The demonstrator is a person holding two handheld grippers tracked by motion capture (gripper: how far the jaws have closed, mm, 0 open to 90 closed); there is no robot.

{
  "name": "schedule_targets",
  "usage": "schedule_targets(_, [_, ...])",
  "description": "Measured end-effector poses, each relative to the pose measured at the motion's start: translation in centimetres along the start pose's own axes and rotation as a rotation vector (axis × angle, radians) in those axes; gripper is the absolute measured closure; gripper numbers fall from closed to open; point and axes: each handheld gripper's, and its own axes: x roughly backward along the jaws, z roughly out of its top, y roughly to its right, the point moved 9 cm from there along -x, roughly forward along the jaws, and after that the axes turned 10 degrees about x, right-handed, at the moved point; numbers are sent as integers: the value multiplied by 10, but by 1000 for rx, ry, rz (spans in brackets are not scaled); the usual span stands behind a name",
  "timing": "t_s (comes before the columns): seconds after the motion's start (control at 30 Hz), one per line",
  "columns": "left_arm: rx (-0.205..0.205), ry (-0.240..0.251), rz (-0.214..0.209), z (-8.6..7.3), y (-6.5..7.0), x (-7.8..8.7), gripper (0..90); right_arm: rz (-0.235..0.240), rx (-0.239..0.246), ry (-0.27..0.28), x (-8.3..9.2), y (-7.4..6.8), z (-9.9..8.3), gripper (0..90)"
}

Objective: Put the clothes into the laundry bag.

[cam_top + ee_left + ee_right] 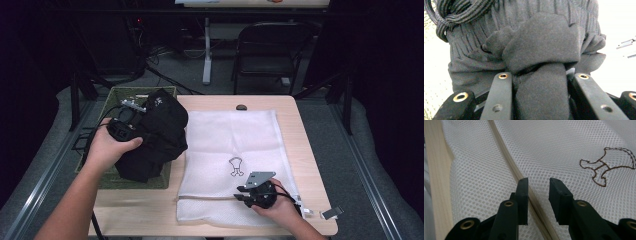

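Currently, my left gripper (131,116) pinched the black garment (155,132) over the green basket (167,92). My right gripper (248,192) hovered spread above the mesh laundry bag (225,135), whose zipper (506,152) remained shut; loading was pending.

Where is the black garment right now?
In the high view the black garment is at the table's left, over the green basket, clamped in the left gripper, beside the mesh bag.

Black fingers (560,195), brass-ringed screws
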Motion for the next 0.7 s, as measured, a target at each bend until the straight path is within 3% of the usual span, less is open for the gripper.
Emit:
schedule_targets(0.27, [-9,1,-30,0,8,-3,663,6,-3,-16,-4,2,-7,678])
schedule_targets(0.7, [-23,-3,-30,0,14,-7,663,3,-32,-9,-5,6,-8,730])
